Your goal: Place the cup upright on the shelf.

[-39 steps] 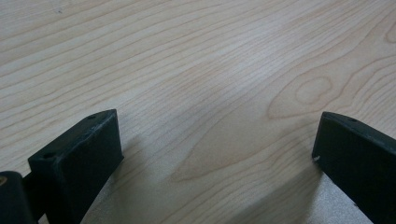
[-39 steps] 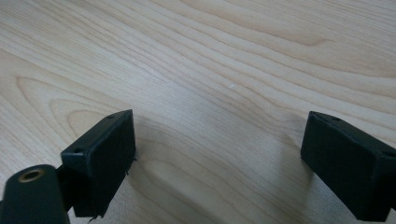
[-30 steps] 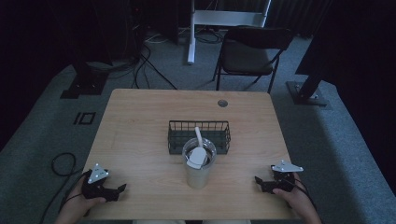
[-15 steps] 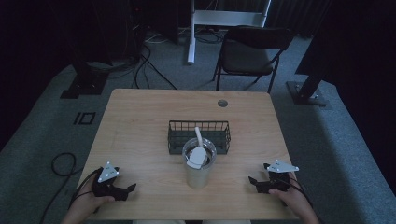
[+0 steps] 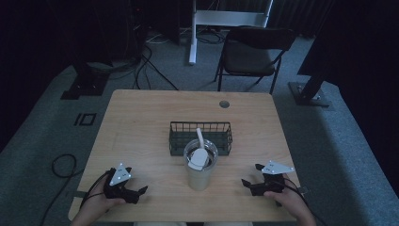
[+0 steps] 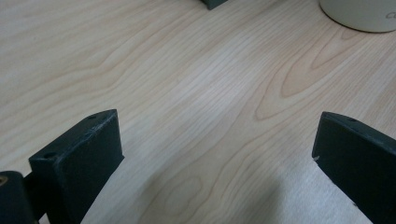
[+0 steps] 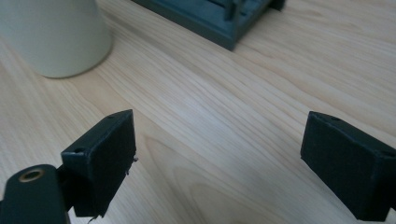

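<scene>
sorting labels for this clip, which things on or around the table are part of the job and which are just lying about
In the job:
cup
white spoon in the cup
wire basket behind the cup
left gripper, open
right gripper, open

Lying about:
folding chair
floor cables
white stand

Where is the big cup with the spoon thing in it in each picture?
High view: the cup stands at the middle of the table, just in front of the wire basket, between the left gripper and right gripper.
Left gripper view: its pale base sits at the top right corner.
Right gripper view: its pale wall sits at the top left.
Shared landmark: the basket's dark corner beside the cup.
</scene>
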The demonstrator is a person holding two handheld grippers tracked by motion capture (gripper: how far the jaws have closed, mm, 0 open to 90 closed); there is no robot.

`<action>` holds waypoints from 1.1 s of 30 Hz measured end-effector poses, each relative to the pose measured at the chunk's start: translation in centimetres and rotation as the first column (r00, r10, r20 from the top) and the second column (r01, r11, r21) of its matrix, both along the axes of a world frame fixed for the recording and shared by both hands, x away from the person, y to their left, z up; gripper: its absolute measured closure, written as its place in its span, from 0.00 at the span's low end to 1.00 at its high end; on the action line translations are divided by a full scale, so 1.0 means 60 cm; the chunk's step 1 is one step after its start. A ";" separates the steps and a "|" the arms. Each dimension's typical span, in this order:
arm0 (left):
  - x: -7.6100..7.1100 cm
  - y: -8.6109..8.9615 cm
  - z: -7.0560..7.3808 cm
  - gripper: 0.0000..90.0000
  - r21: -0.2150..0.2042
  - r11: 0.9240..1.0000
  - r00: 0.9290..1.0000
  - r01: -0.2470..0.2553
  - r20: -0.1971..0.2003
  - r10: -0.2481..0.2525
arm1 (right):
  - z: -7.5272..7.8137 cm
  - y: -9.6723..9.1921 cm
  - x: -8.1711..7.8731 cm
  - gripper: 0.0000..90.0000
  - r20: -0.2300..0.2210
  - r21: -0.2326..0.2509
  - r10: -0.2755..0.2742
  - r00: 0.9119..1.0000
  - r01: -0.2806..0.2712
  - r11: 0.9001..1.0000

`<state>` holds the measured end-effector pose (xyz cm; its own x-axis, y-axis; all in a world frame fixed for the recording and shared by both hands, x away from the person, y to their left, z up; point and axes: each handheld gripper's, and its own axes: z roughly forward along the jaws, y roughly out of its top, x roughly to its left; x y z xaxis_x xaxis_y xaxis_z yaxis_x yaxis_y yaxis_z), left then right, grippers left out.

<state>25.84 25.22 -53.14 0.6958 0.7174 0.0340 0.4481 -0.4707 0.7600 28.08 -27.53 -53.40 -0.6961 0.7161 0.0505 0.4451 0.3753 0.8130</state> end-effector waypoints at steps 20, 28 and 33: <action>0.012 -0.088 0.009 0.04 -0.023 0.992 0.992 0.123 0.014 -0.122 | 0.015 0.071 -0.005 0.11 0.056 0.077 0.129 0.990 -0.133 0.988; 0.017 -0.124 0.012 0.04 -0.040 0.985 0.986 0.168 0.029 -0.167 | 0.018 0.097 -0.007 0.11 0.078 0.086 0.188 0.979 -0.195 0.977; 0.019 -0.148 0.015 0.04 -0.067 0.978 0.980 0.198 0.035 -0.196 | 0.023 0.111 -0.007 0.11 0.091 0.114 0.215 0.972 -0.224 0.968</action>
<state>26.98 16.31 -52.27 0.8229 0.5681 0.0102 0.3300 -0.4926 0.8053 27.65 -20.84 -52.02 -0.8408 0.5371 0.0680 0.2966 0.3519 0.8878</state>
